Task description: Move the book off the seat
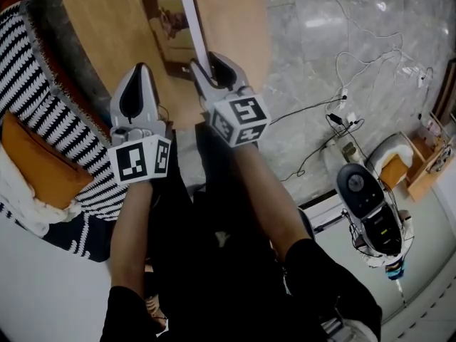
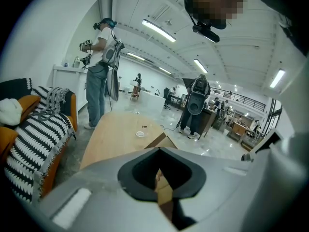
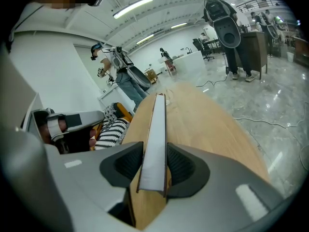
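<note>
A brown-covered book (image 1: 168, 28) stands on its edge on the round wooden table (image 1: 100, 20), white page edge (image 3: 155, 139) facing up. My right gripper (image 1: 207, 70) is shut on its near end, a jaw pressed against each cover. In the right gripper view the book runs straight away between the jaws of that gripper (image 3: 155, 164). My left gripper (image 1: 139, 77) hovers just left of the book, jaws together and holding nothing. In the left gripper view a corner of the book (image 2: 162, 140) shows past the closed left gripper (image 2: 161, 178).
A sofa with a black-and-white striped throw (image 1: 39, 98) and an orange cushion (image 1: 35, 164) lies at the left. Cables (image 1: 342, 105) and a grey machine (image 1: 367, 198) are on the marble floor at the right. A person (image 2: 99, 76) stands beyond the table.
</note>
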`<state>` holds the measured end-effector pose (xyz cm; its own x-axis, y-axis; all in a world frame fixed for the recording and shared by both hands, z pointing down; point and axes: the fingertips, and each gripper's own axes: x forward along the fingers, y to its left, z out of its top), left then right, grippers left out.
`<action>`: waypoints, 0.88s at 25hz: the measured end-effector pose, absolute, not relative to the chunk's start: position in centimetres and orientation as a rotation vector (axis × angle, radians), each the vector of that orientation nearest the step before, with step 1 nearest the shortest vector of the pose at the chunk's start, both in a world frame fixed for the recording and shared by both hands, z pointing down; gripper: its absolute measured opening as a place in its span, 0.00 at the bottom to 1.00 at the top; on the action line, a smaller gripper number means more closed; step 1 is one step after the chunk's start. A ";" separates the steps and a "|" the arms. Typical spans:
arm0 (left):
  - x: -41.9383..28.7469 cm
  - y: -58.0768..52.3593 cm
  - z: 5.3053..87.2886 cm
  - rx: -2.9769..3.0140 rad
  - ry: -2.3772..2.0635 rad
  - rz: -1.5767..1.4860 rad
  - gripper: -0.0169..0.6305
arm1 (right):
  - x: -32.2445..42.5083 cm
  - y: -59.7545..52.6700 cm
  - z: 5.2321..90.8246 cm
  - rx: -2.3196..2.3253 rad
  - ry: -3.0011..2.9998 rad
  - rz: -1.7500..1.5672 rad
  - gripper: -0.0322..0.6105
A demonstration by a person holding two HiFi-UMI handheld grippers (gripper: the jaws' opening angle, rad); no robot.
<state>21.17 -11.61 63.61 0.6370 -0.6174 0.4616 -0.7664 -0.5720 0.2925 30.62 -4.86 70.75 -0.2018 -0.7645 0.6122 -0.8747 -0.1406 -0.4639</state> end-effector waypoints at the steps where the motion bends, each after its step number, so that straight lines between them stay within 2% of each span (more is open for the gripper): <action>1: 21.0 -11.6 63.7 2.390 -1.084 0.429 0.03 | 30.7 -4.8 71.0 1.900 -1.960 1.265 0.31; 16: 20.2 -11.3 65.4 2.382 -1.069 0.456 0.03 | 32.5 -4.1 74.2 1.914 -1.865 1.250 0.34; 22: 22.6 -11.2 66.3 2.381 -1.065 0.471 0.03 | 35.2 -3.2 75.7 1.898 -1.833 1.240 0.34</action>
<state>22.63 -11.23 66.34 0.6367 -0.5953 0.4902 -0.7631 -0.5781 0.2891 35.24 -3.24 75.66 -0.1378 -0.7132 0.6873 -0.9033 -0.1941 -0.3826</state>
